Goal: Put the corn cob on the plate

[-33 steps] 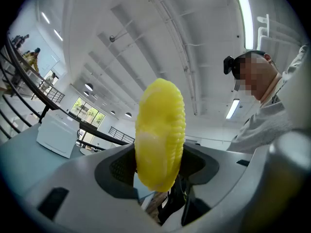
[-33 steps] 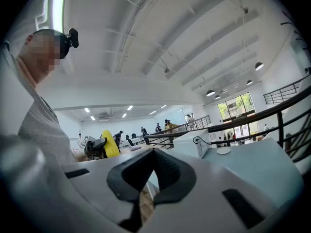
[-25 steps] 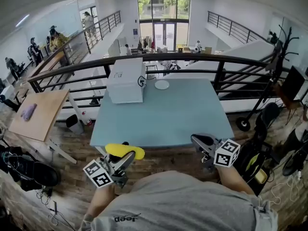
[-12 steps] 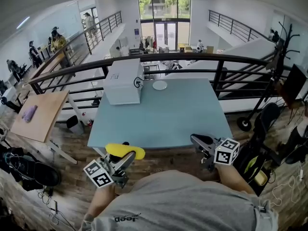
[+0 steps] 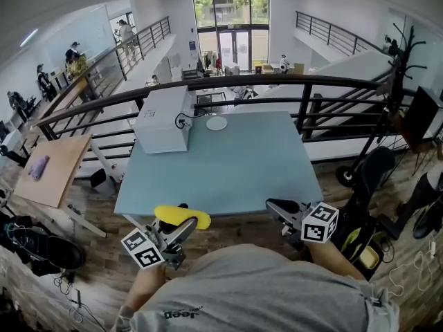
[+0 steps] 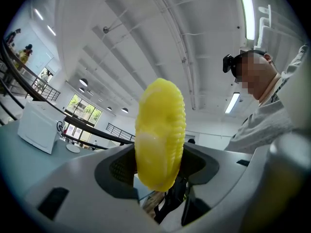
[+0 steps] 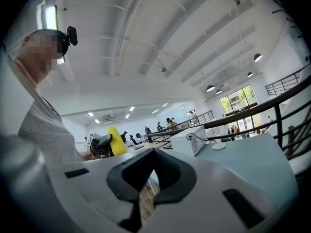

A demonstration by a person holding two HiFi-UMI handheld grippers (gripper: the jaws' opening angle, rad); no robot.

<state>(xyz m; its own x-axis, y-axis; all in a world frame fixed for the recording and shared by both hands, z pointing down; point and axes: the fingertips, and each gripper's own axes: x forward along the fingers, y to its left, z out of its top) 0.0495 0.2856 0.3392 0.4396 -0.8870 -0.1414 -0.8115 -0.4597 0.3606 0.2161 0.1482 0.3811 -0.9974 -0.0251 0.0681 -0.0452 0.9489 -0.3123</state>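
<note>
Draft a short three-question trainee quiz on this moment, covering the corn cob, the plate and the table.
1. Which gripper holds the corn cob?
2. True or false: the white plate lies at the near edge of the table.
3. What stands beside the white plate? A: white box; B: laptop; C: mug.
Key: 1: the left gripper, jaws clamped on it. 2: false, it lies at the far side. 3: A.
</note>
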